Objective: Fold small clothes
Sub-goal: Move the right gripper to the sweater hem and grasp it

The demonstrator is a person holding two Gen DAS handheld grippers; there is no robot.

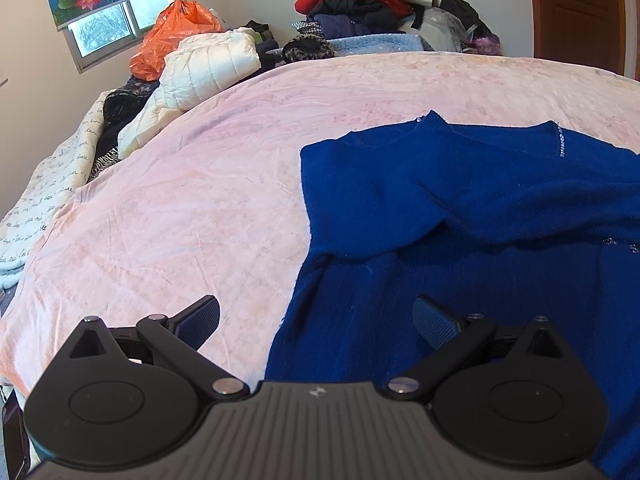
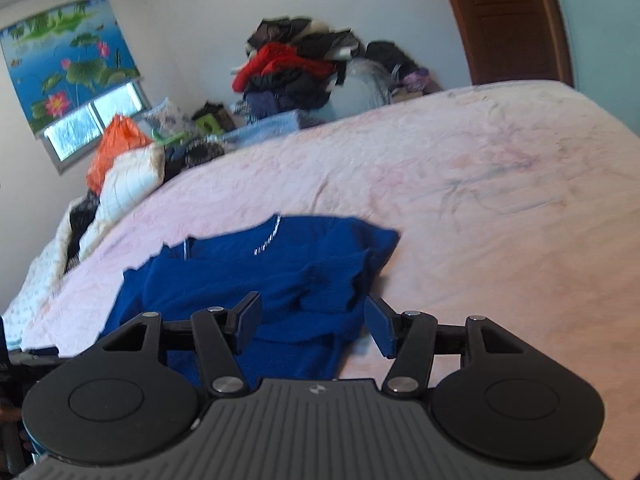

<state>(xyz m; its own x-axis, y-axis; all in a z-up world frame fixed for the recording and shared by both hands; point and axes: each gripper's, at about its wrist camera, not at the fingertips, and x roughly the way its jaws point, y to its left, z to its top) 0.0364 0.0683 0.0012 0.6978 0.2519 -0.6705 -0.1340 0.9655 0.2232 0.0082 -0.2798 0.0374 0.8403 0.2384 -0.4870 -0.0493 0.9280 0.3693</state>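
Observation:
A blue knit sweater (image 1: 460, 208) lies on the pink bedspread (image 1: 180, 216), with one sleeve folded across its body. My left gripper (image 1: 316, 320) is open and empty, over the sweater's lower left edge. In the right wrist view the sweater (image 2: 280, 272) lies rumpled, with a sleeve folded in on its right side. My right gripper (image 2: 314, 324) is open and empty, just above the sweater's near right edge.
A white puffer jacket (image 1: 200, 76) and an orange plastic bag (image 1: 172, 36) lie at the bed's far left. A heap of clothes (image 1: 360, 4) stands by the far wall. A brown door (image 1: 576, 8) is at the far right. A patterned quilt (image 1: 36, 200) drapes the left side.

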